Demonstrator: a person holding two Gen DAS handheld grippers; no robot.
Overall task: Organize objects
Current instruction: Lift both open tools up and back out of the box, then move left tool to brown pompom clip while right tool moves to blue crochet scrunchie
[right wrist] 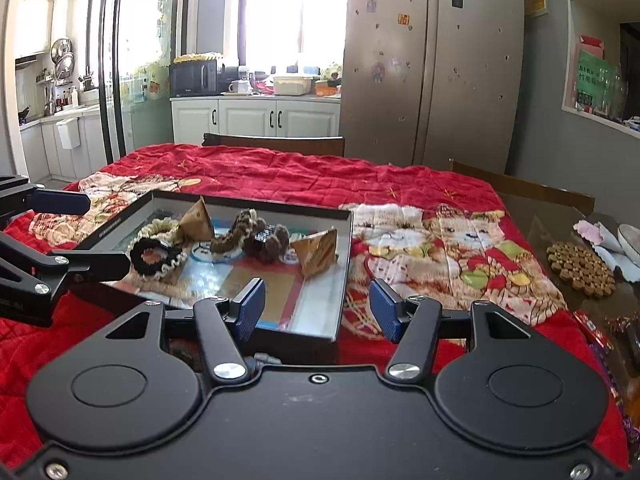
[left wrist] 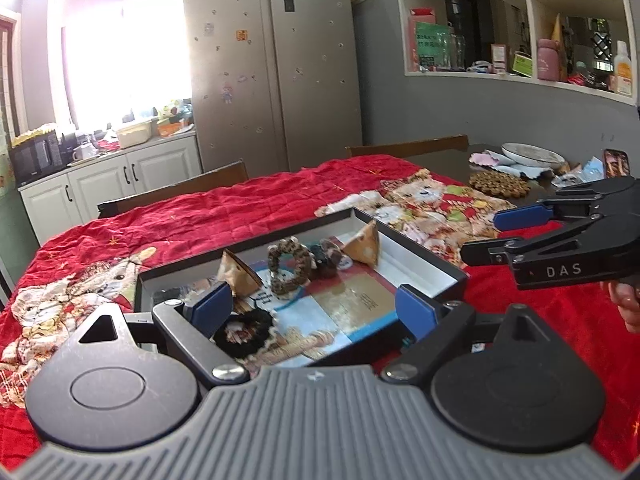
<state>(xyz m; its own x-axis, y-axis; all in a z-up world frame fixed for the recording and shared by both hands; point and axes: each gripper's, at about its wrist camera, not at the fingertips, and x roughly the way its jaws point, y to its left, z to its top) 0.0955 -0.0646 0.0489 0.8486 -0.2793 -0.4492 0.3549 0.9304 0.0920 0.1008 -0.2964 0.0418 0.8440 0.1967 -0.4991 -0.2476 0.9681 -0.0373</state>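
While both claws hang over the red quilt [right wrist: 280,172], a flat black tray [right wrist: 345,264] sits on it with small things inside. The left gripper [left wrist: 314,306] is wide open and holds nothing; it hangs over the near edge of the tray, with a black scrunchie [left wrist: 244,334] just below and between its blue pads. The right gripper [right wrist: 316,308] is open too and holds nothing; the tray's near right corner lies under it. In the tray, the black scrunchie is near the left side, and a cream scrunchie [right wrist: 158,229] lies just behind it. A brown spotted scrunchie [right wrist: 236,232] is in the middle, with a dark fuzzy thing [right wrist: 266,242] touching it on the right. Two paper pyramids [right wrist: 316,254] stand in the tray, one far left and one right. A round cork mat [right wrist: 580,266] lies on the table [right wrist: 560,208], far right, off the quilt.
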